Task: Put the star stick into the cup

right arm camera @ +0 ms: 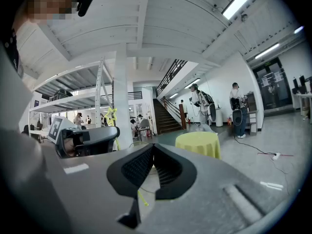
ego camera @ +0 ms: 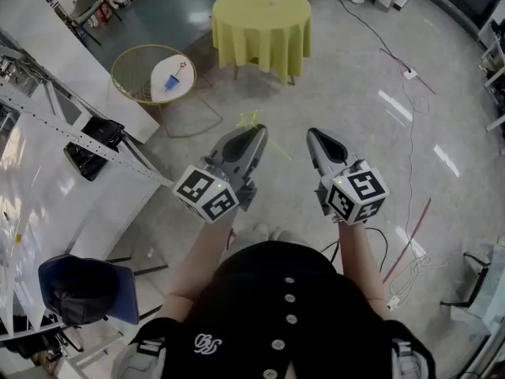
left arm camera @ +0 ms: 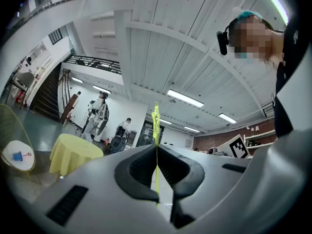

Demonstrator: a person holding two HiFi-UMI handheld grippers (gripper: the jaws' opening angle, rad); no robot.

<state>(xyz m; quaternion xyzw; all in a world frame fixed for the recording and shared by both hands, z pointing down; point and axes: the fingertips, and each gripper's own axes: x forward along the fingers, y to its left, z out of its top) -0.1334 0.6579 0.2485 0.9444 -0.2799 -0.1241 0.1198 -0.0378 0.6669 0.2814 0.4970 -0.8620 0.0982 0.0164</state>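
Surrounding room: glossy grey floor [ego camera: 355, 77], yellow-clothed round table [ego camera: 262, 22], blue cup [ego camera: 171, 82] on small round table [ego camera: 120, 68].
Left gripper [ego camera: 259, 129]: pinching yellow-green star stick [left arm camera: 156, 116].
Right gripper [ego camera: 313, 133]: jaws together, empty.
Unclear: small red item [ego camera: 184, 65] beside cup.

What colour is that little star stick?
Neon yellow-green star stick, clearest in the left gripper view.

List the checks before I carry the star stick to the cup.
1. Star stick clamped in left tool: ok.
2. Star end projects past the tips: ok.
3. Right tool shut and empty: ok.
4. Blue cup in sight on the round side table: ok.
5. Cup upright, mouth free: cannot tell, too small.
6. Cup within reach: probably not ok, floor lies between.
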